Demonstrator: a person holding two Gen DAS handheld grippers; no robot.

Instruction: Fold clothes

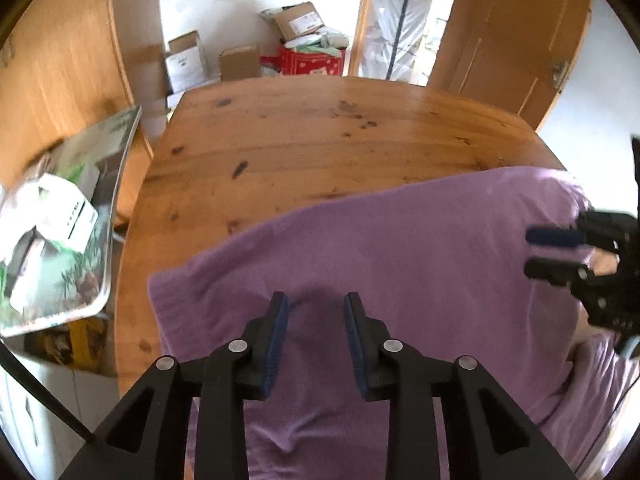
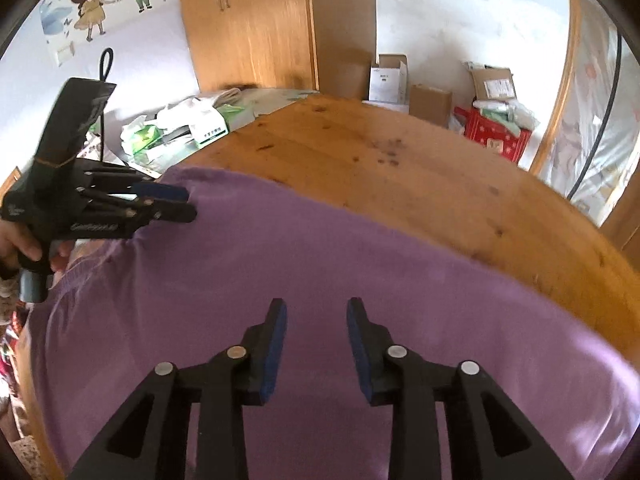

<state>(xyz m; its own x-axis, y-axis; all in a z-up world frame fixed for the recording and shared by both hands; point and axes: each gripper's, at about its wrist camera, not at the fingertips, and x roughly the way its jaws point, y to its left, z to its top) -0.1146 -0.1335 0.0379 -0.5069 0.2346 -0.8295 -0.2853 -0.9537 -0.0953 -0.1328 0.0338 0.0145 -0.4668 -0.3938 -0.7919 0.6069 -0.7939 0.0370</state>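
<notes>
Left wrist view: my left gripper [image 1: 316, 304] hangs with jaws apart, empty, over the purple garment [image 1: 400, 248] lying along the tabletop's [image 1: 320, 136] near edge. I should pinch one layer cleanly.

Right wrist view: my right gripper [image 2: 316, 312] gapes empty too; far tabletop is bare, cardboard boxes [image 2: 430, 104] stand beyond.

Soft, matt purple knit garment [image 2: 304, 264], faintly fuzzy. Glossy varnished pine table [image 1: 320, 132], knotted and stained. Matt black plastic gripper fingers [image 1: 260, 344] with blue ribbed pads, bright metal pins. Far: brown cardboard boxes [image 1: 240, 62].
</notes>
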